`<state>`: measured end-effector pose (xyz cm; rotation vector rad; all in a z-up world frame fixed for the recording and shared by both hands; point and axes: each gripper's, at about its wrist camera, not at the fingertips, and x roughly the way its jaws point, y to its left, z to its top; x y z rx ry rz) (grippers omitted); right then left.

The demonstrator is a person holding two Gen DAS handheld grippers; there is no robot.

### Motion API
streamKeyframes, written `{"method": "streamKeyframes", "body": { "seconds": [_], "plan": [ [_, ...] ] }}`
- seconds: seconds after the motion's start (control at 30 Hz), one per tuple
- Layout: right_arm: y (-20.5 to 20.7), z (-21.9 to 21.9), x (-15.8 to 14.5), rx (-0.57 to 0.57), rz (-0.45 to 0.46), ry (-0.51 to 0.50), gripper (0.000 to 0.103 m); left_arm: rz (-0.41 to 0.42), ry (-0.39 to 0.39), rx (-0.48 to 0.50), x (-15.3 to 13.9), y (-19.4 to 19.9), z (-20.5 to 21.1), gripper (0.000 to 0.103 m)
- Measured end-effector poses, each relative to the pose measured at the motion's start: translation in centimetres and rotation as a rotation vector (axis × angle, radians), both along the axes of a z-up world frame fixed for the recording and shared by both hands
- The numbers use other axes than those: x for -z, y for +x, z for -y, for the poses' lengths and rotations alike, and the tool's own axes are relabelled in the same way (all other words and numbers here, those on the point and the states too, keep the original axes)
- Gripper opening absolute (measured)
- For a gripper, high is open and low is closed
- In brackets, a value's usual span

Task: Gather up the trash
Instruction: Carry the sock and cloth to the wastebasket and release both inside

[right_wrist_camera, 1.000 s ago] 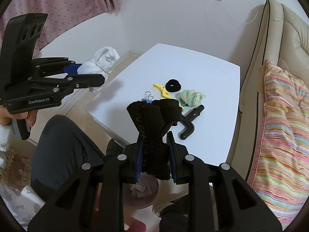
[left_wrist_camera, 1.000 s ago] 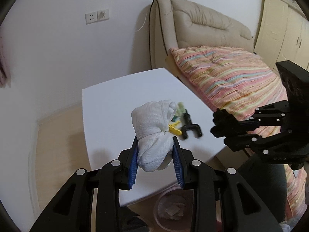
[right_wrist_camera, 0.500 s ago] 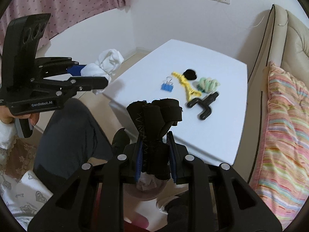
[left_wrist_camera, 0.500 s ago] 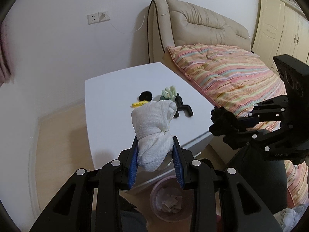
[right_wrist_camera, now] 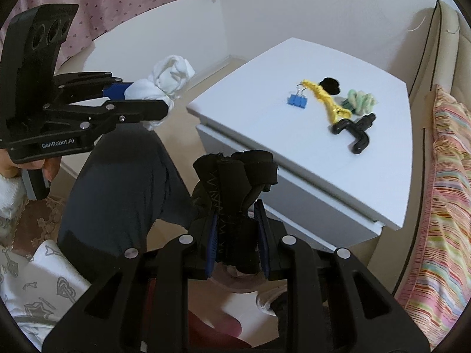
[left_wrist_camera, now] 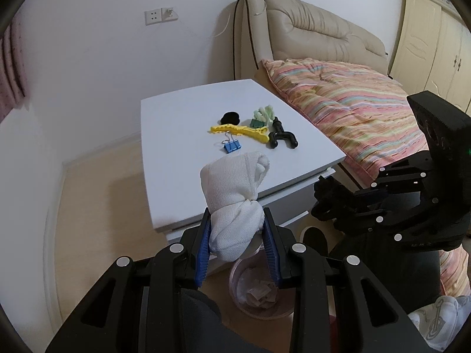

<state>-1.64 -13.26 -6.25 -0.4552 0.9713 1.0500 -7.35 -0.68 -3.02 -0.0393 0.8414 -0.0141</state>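
Left claw (left_wrist_camera: 237, 244) is pinching a white sock bundle (left_wrist_camera: 234, 197), right claw (right_wrist_camera: 237, 242) a black bundle (right_wrist_camera: 235, 194), both hovering above the trash bin (left_wrist_camera: 259, 294) for dropping.

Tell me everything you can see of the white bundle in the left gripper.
The white bundle is knit fabric, like a rolled sock, cinched at the middle with a bulge above and below. It stands roughly upright, its lower bulge pinched between the left gripper's blue pads. Nothing else touches it. It hangs off the table's near edge, above the bin.

Both my wrist cameras look steeply down along each tool, close; both share the white tabletop (left_wrist_camera: 182, 123) mid-frame.
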Motion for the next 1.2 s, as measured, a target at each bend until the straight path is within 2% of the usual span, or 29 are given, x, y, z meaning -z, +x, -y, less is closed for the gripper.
{"method": "streamKeyframes", "body": {
  "seconds": [0.1, 0.13, 0.17, 0.23, 0.33, 0.7, 1.2],
  "plan": [
    [-0.4, -0.4, 0.3, -0.020, -0.009, 0.002, 0.027, 0.000, -0.004, -0.010, 0.0, -0.3, -0.4, 0.032],
    [-0.4, -0.5, 0.3, -0.021, -0.009, 0.002, 0.040, 0.000, -0.004, -0.013, 0.0, -0.2, -0.5, 0.032],
    [-0.4, -0.5, 0.4, -0.020, -0.009, 0.003, 0.060, 0.000, -0.004, -0.015, 0.0, -0.2, -0.6, 0.032],
    [-0.2, -0.6, 0.4, -0.015, -0.008, 0.012, 0.078, 0.002, -0.005, -0.017, 0.0, -0.3, -0.7, 0.032],
    [0.0, -0.6, 0.3, -0.004, -0.001, 0.015, 0.089, 0.002, -0.005, -0.017, 0.0, -0.3, -0.8, 0.032],
    [0.8, 0.6, 0.2, 0.051, -0.012, 0.024, 0.100, -0.004, -0.007, 0.008, 0.0, -0.2, -0.1, 0.032],
    [2.4, 4.7, -1.2, 0.203, 0.028, 0.033, 0.100, -0.026, 0.000, 0.094, 0.3, 0.8, 3.2, 0.033]
  ]
}}
